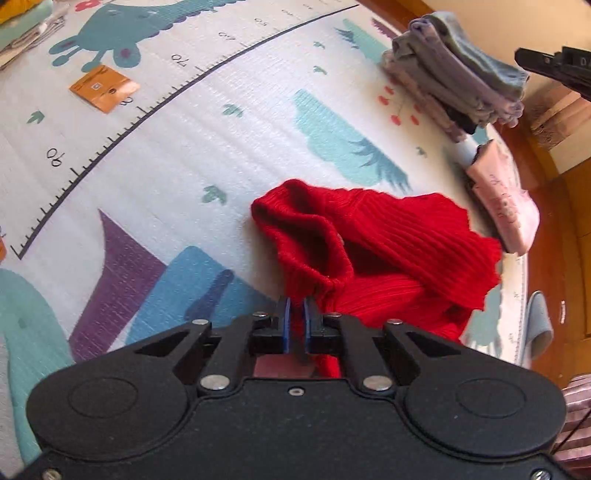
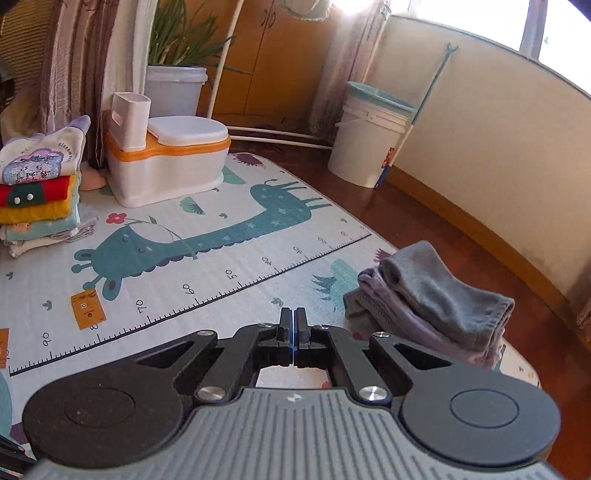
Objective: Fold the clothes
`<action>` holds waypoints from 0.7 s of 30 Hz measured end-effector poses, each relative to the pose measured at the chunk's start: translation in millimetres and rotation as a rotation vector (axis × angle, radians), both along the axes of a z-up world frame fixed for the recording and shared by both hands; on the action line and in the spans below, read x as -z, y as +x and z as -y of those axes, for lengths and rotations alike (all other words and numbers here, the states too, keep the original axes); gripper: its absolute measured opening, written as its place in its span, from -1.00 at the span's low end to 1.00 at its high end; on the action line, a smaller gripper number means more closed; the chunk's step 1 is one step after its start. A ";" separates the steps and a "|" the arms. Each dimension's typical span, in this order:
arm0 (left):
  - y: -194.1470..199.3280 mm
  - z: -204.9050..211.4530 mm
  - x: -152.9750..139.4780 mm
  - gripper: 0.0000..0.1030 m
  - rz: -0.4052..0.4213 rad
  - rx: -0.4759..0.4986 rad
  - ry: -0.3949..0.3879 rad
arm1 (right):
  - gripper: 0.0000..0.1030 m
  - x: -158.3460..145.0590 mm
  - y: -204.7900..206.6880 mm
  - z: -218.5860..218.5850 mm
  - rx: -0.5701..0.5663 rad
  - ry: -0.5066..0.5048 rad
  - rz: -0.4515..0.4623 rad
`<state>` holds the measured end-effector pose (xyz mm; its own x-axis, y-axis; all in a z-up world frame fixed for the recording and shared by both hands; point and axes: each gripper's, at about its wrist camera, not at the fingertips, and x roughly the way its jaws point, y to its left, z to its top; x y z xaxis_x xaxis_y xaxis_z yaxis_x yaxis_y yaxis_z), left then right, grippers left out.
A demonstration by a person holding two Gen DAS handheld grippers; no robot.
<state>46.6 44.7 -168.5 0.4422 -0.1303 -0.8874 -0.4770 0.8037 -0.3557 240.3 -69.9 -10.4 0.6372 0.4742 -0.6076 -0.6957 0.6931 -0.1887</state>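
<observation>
Two tools | left tool [image 1: 298, 306] clamped crumpled red ribbed knit garment [image 1: 373, 251] | right tool [image 2: 293, 325] closed, empty | risk: thin pinch slipping.

A: From my seat both feeds are bright daylight. In the right wrist view the window [image 2: 476, 22] is blown out to pure white, and glare washes the wall [image 2: 480, 122] beneath it.

B: I see sun patches on the play mat [image 1: 229, 155] in my left feed, and a soft shadow beside the red knit garment [image 1: 388, 243].

A: The fisheye bends that printed ruler line [image 1: 155, 107] into an arc.

B: Edges are smeared too; the folded stack [image 1: 454, 88] looks soft, and the corners go dark.
</observation>
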 end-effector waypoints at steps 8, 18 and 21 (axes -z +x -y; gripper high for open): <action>8.4 -20.9 1.0 -0.12 0.034 0.025 0.066 | -0.45 91.8 -31.1 75.5 0.384 0.101 -0.402; 67.6 -7.3 21.2 -0.07 0.083 0.385 0.287 | -0.01 180.3 -118.0 161.5 0.922 0.365 -0.749; 85.5 -8.4 31.0 0.04 0.084 0.452 0.306 | 0.23 205.2 -146.3 177.3 1.059 0.509 -0.803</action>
<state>132.1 53.1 -199.5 0.4727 -0.0658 -0.8788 -0.0401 0.9946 -0.0960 94.0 -247.2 -215.6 0.3926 0.2723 -0.8785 0.3886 0.8166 0.4268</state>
